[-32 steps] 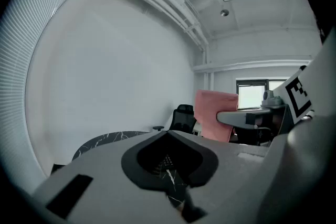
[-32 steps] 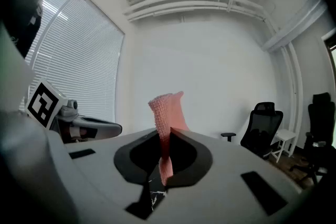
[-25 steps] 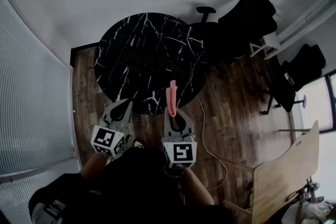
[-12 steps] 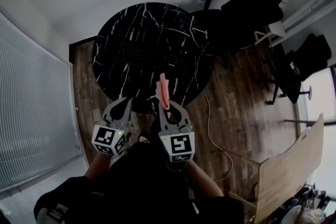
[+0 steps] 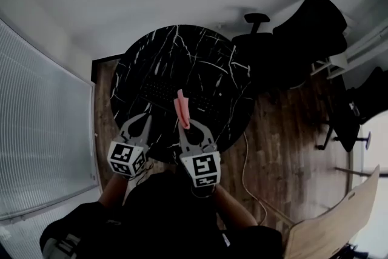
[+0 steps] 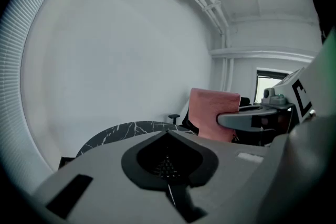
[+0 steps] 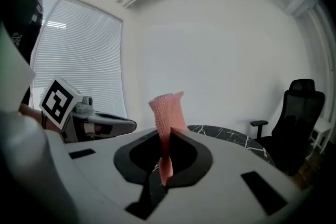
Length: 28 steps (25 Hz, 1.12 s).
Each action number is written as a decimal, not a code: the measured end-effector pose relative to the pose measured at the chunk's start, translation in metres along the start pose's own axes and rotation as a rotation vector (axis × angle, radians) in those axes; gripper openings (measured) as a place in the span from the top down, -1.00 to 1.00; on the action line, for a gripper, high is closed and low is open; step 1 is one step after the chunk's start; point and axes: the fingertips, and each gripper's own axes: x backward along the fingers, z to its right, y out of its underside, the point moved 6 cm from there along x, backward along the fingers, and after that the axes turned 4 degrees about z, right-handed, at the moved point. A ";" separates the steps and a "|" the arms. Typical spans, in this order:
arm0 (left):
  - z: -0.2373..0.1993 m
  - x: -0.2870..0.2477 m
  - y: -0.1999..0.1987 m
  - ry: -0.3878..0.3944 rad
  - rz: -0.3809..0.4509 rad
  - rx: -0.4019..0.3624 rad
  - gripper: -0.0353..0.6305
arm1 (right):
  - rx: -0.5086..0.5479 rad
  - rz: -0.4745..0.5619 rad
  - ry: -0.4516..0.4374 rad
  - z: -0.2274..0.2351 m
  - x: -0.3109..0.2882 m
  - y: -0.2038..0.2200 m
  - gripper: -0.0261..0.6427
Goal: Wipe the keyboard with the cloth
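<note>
Head view, me first: the round black marble table (image 5: 182,45) fills the middle. The black keyboard (image 5: 159,93) lies on its six o'clock half, long axis roughly nine to three, tipped a little toward four.

Spotter: And the grippers?

Me: Both sit at the table's six o'clock edge. My left gripper (image 5: 143,121) has its jaws pressed together on nothing. My right gripper (image 5: 185,128) is clamped on the pink cloth (image 5: 180,110), a folded strip standing out of the jaws with its long axis pointing to twelve. Its free end shows over the keyboard's middle; how high above, I cannot tell.

Spotter: How would you wipe?

Me: I'd tip the right gripper down so the cloth's flat face, not its folded edge, meets the keys, then sweep lightly along the keyboard's length. The left could steady the nine o'clock end, since I'd expect the board to slide on marble.
</note>
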 end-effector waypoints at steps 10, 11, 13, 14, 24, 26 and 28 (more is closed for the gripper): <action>-0.020 -0.046 0.023 -0.084 -0.141 0.036 0.90 | -0.133 -0.071 -0.146 0.031 -0.062 0.029 0.90; -0.025 -0.047 0.024 -0.095 -0.147 0.041 0.90 | -0.134 -0.079 -0.163 0.028 -0.070 0.031 0.90; -0.040 -0.049 0.027 -0.122 -0.153 0.053 0.90 | -0.130 -0.096 -0.195 0.023 -0.089 0.035 0.90; -0.048 -0.050 0.029 -0.134 -0.155 0.060 0.90 | -0.126 -0.105 -0.209 0.020 -0.099 0.037 0.90; -0.135 -0.071 0.068 -0.127 -0.222 0.101 0.90 | -0.219 -0.210 -0.256 -0.016 -0.196 0.070 0.90; -0.153 -0.078 0.076 -0.109 -0.241 0.097 0.90 | -0.270 -0.226 -0.259 -0.020 -0.216 0.078 0.90; -0.169 -0.084 0.083 -0.093 -0.256 0.105 0.90 | -0.327 -0.246 -0.262 -0.022 -0.237 0.086 0.90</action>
